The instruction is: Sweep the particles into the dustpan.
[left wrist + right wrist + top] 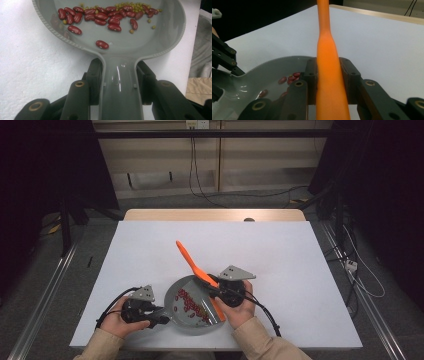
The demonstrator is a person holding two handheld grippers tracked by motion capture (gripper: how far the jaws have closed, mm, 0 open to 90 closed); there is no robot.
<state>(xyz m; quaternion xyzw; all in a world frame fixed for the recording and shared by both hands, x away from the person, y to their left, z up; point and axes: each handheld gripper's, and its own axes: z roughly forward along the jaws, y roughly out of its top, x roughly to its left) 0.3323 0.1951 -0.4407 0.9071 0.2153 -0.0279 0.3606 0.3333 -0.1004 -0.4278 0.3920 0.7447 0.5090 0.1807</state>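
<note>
High view: a grey pan point(192, 305) sits near the front edge of the white bench point(280, 255), roughly at its middle. The left gripper point(162, 319) grasps the pan's handle, jaws clenched on either side of it, and the handle points toward the front left corner. The right gripper point(216, 292) grips an orange spatula point(192, 262) around the middle of its length. The spatula's long axis runs on a diagonal: the handle end rises toward the bench's centre, and the lower end slopes down over the pan's right half, where a clear, flat blade appears to rest among the beans point(192, 304).

Left gripper view: the pan is smooth, glossy plastic with a finely ribbed rim. Red kidney beans point(101, 16) and small yellow-green peas point(130, 5) lie in a band across its far side, with a few loose beans nearer the handle point(120, 82).

Right gripper view: the spatula point(329, 75) is matt, smooth and rounded, and narrows toward a slim neck. The jaws press on both its flanks. The pan point(262, 75) lies below and to the left.

The beans lie below the right jaws, along the blade's line, so any stirring or scooping would fall to the right hand; the left steadies the pan.
</note>
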